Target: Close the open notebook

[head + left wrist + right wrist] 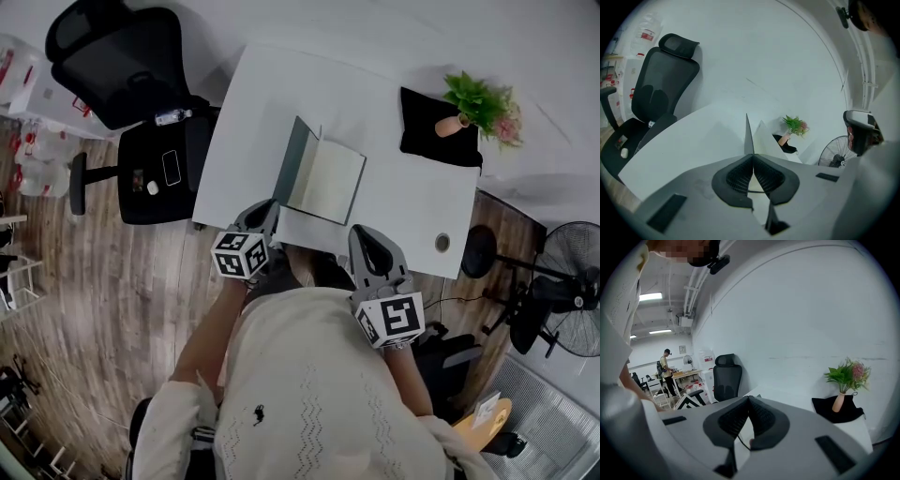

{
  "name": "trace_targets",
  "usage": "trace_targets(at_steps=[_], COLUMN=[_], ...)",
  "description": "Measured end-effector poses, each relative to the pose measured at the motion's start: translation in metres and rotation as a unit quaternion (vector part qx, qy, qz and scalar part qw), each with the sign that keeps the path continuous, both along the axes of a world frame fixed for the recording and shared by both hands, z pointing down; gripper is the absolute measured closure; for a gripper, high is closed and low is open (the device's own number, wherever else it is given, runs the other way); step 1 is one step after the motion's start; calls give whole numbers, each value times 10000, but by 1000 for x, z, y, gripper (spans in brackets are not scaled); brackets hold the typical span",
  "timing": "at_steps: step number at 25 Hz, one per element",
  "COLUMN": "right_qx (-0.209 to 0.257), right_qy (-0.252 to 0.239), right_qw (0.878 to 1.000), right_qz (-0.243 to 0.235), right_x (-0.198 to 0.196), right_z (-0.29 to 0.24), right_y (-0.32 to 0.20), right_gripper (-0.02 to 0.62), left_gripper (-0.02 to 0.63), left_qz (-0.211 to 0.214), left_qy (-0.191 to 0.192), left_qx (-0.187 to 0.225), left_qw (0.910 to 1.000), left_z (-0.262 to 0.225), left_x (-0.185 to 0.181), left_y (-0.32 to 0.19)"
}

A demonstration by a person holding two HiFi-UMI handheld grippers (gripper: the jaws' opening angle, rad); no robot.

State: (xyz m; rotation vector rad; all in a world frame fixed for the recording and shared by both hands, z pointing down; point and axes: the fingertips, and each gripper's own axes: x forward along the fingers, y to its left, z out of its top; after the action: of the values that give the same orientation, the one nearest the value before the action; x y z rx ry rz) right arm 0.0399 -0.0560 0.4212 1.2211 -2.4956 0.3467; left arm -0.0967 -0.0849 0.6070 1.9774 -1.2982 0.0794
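The notebook (326,180) lies open on the white table (403,206), pale pages up. Its dark green left cover (289,161) stands raised, almost upright. My left gripper (270,212) is at the cover's near corner. In the left gripper view the cover (748,137) rises edge-on straight out of the closed left gripper (752,157), so the jaws look shut on it. A pale page (762,137) leans to the cover's right. My right gripper (361,236) is shut and empty at the table's near edge, to the right of the notebook; in its own view the right gripper (749,398) has its jaws meeting.
A potted plant (473,105) stands on a black cloth (433,131) at the table's far right. A black office chair (141,112) sits to the left, with small items on its seat. A fan (572,281) stands on the floor at the right. A person (665,369) stands far off.
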Motion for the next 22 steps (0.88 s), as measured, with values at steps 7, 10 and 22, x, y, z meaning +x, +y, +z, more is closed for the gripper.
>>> trace_targets(at_steps=[7,10,22], right_qx=[-47,-71,-90], right_qy=[-86,-112,-156], right_qw=[10000,9999,9997], right_qz=[14,37,138], right_x=[16,19,36], right_z=[1,1,2], right_y=[4,6,8], right_gripper=[594,594,594], left_gripper=[589,589,589], left_qz=[-78,-77,52], left_qy=[-26,-48,-80], left_qx=[-3,-5,30], left_qw=[10000,10000,9999], left_z=[-4,-5,-10], left_x=[11,13,31], left_y=[4,8,13])
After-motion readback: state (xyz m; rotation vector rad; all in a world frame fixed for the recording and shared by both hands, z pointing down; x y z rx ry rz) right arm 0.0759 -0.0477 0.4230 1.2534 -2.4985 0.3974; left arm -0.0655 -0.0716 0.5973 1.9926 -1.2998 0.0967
